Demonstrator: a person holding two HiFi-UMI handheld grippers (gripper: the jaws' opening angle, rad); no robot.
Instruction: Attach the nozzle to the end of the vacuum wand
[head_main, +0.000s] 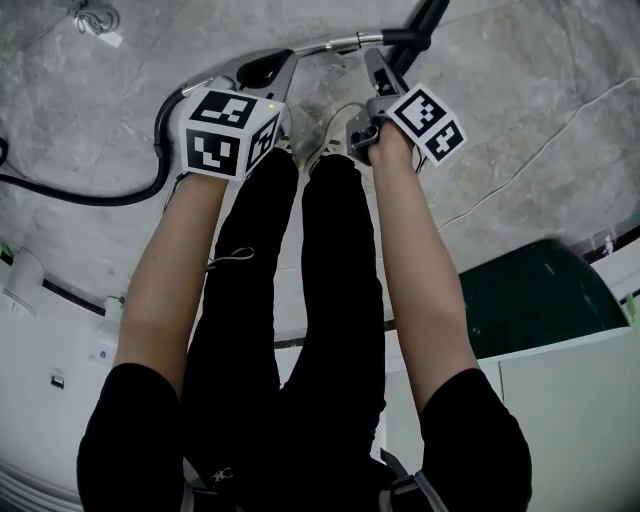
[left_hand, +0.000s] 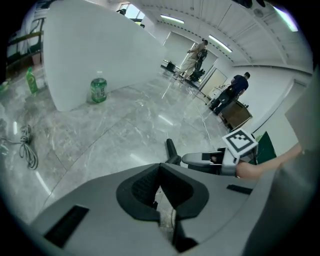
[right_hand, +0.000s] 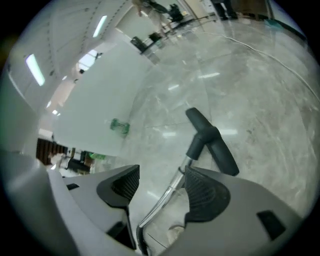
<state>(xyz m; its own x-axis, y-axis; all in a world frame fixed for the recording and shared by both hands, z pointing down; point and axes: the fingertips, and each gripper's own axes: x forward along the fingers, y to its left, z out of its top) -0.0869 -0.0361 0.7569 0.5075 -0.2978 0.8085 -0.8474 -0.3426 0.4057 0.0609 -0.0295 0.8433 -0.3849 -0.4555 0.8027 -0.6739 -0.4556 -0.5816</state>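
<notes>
Left gripper (head_main: 268, 72): fingers closed pad to pad, nothing between them. Right gripper (head_main: 380, 72): fingers spread wide and empty. In the right gripper view the chrome vacuum wand (right_hand: 167, 192) runs along the gap between them, further off and clear of both pads.

The wand appears to lie on the marble floor (head_main: 520, 90) just ahead of the person's shoes (head_main: 335, 130). The black nozzle (right_hand: 210, 140) sits over its far end. The joint looks mated; I cannot tell whether it is fully seated.

Risks, judged from here:
- Neither gripper holds anything, so the joint is unverified. If the nozzle is only partly pushed on, lifting the wand could shed it.
- The chrome tube is round and slick. A pinch from the right fingers off its centre line could let it roll or squirt out, twisting the joint.
- The left fingers must open before they can steady the nozzle. A one-handed push would simply slide the wand along the floor.
- The black hose (head_main: 100, 195) loops at the left, so a tug on it could drag the wand.
</notes>
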